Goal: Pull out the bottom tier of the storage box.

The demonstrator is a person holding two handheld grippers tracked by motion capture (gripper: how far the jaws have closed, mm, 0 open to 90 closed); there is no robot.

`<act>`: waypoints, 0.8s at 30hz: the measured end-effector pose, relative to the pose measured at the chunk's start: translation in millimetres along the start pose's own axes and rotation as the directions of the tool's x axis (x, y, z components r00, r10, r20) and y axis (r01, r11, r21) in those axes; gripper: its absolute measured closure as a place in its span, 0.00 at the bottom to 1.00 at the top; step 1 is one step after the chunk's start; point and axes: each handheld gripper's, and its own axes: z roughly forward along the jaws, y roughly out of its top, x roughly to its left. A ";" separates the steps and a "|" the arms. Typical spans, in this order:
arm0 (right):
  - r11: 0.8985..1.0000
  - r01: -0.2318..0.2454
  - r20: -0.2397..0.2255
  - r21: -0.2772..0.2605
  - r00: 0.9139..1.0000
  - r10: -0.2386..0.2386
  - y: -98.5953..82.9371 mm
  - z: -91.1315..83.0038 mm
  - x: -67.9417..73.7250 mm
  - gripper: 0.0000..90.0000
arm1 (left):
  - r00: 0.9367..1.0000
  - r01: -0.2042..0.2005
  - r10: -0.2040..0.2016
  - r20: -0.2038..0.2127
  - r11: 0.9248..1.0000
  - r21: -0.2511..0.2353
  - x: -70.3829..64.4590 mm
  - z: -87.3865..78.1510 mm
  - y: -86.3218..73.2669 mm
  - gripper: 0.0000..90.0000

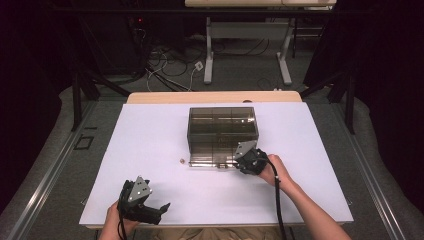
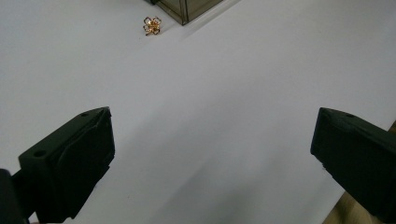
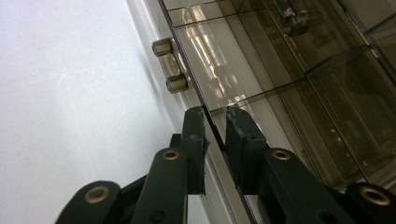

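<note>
Jaws of right gripper [image 3: 215, 122] clamped on drawer front edge [image 3: 212, 121], left gripper [image 2: 212, 154] jaws apart over bare table [image 2: 224, 93].

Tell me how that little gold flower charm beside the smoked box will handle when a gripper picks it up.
The gold flower charm looks like thin open wirework, so it is probably very light and easily bent. It lies flat on the smooth white table, so wide jaws may push it along rather than catch it. Its flat petals make rolling unlikely.

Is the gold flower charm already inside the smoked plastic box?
No, the gold flower charm lies on the white table just outside the corner of the box, as the left gripper view shows.
</note>
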 end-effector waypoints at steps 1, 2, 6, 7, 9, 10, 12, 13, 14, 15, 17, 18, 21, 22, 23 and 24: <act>1.000 0.001 -0.001 0.000 1.000 -0.001 -0.1 -0.1 0.0 0.87 | 1.000 0.002 -0.002 0.002 1.000 0.000 -0.1 0.2 0.0 0.00; 1.000 0.003 -0.002 -0.001 1.000 -0.003 -0.1 -0.1 0.0 0.87 | 1.000 0.000 0.000 0.001 1.000 0.001 0.0 0.1 0.0 0.00; 1.000 0.011 -0.012 0.001 1.000 -0.011 -0.4 -0.5 0.1 0.87 | 1.000 0.000 0.000 0.002 1.000 0.002 -0.2 0.4 0.0 0.00; 1.000 0.011 -0.011 0.002 1.000 -0.011 -0.5 -1.0 0.4 0.87 | 1.000 0.000 0.000 0.002 1.000 0.002 -0.1 0.4 0.0 0.00; 1.000 0.018 -0.017 0.000 1.000 -0.018 -0.7 -1.0 0.2 0.87 | 1.000 0.000 0.000 0.001 1.000 0.002 -0.2 0.5 0.0 0.00; 1.000 0.019 -0.017 0.001 1.000 -0.019 -0.7 -1.3 0.4 0.88 | 1.000 0.000 0.000 0.002 1.000 0.002 -0.1 0.5 0.0 0.00; 1.000 0.028 -0.021 0.003 0.999 -0.028 -0.8 -1.5 0.2 0.88 | 1.000 0.000 0.000 0.001 1.000 0.003 -0.1 0.6 0.0 0.00; 1.000 0.029 -0.023 0.003 0.999 -0.029 -0.9 -1.7 0.3 0.88 | 1.000 0.000 0.000 0.001 1.000 0.003 -0.1 0.6 0.0 0.00; 1.000 0.031 -0.024 0.001 0.999 -0.031 -1.0 -1.9 0.2 0.88 | 1.000 0.000 0.000 0.001 1.000 0.003 -0.1 0.6 0.1 0.00; 1.000 0.031 -0.023 0.000 0.999 -0.031 -1.0 -2.4 0.2 0.89 | 1.000 0.000 0.000 0.002 1.000 0.003 0.0 0.7 0.0 0.00; 1.000 0.028 -0.025 0.002 0.999 -0.028 -1.4 -3.5 -0.2 0.89 | 1.000 0.000 0.000 0.001 1.000 0.004 0.0 0.8 0.1 0.00; 0.999 0.038 -0.027 0.001 0.999 -0.038 -1.8 -3.7 -1.0 0.89 | 1.000 0.000 0.000 0.002 1.000 0.004 0.0 0.8 0.1 0.00; 0.999 0.033 -0.026 0.001 0.999 -0.033 -3.4 -4.6 -1.7 0.89 | 1.000 -0.001 0.001 0.001 1.000 0.004 -0.1 1.0 0.2 0.00; 0.999 0.038 -0.028 0.000 0.999 -0.038 -3.6 -4.8 -2.1 0.89 | 1.000 -0.001 0.001 0.001 1.000 0.005 -0.2 1.1 0.2 0.00; 0.999 0.037 -0.027 -0.001 0.999 -0.037 -3.5 -4.7 -1.9 0.89 | 1.000 -0.001 0.001 -0.002 1.000 0.002 -0.3 1.3 0.1 0.00; 0.999 0.038 -0.029 0.002 0.999 -0.038 -3.4 -4.6 -1.7 0.89 | 1.000 -0.001 0.001 0.000 1.000 0.005 -0.2 1.0 0.3 0.00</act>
